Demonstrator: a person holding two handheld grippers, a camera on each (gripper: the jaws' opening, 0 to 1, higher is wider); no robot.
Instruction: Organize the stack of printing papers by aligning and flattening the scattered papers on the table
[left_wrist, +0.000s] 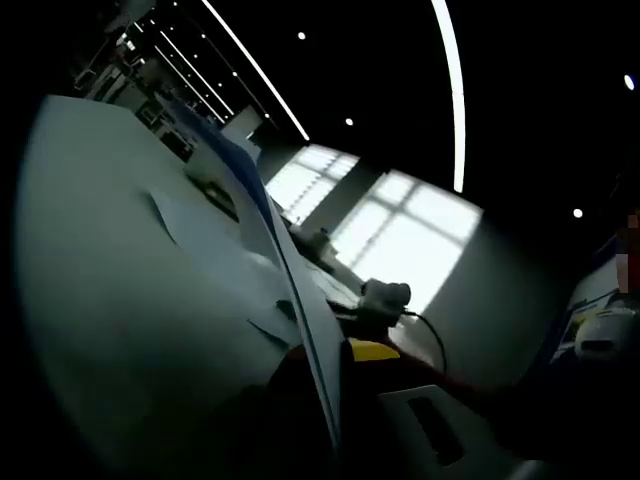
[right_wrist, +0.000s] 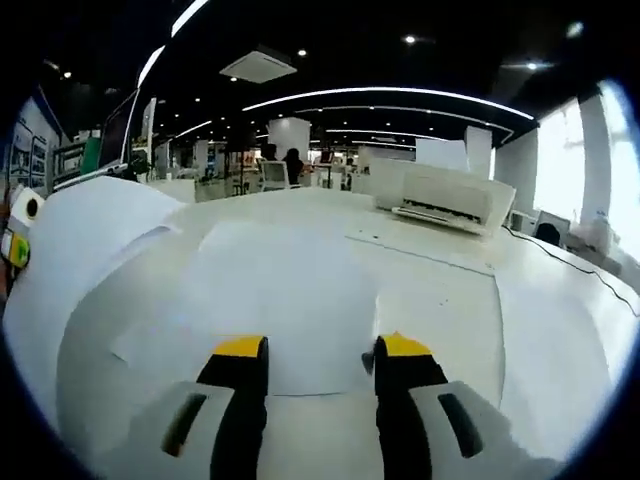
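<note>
In the right gripper view, white papers (right_wrist: 290, 290) are lying on a white bench (right_wrist: 440, 300), so sheet and surface are barely differing in tone. The right gripper (right_wrist: 322, 370) is showing black jaws with yellow tips and pale grey bodies behind them. A white printer (right_wrist: 445, 200) is sitting toward the bench's far right edge. In the left gripper view, the sheets (left_wrist: 200, 290) are appearing dim bluish grey in shadow, and the left gripper (left_wrist: 375, 350) is showing a yellow tip.

White printer (right_wrist: 447, 198) at two o'clock, cable (right_wrist: 570, 260) trailing toward three; windows (left_wrist: 385, 225) bright at one o'clock.
</note>
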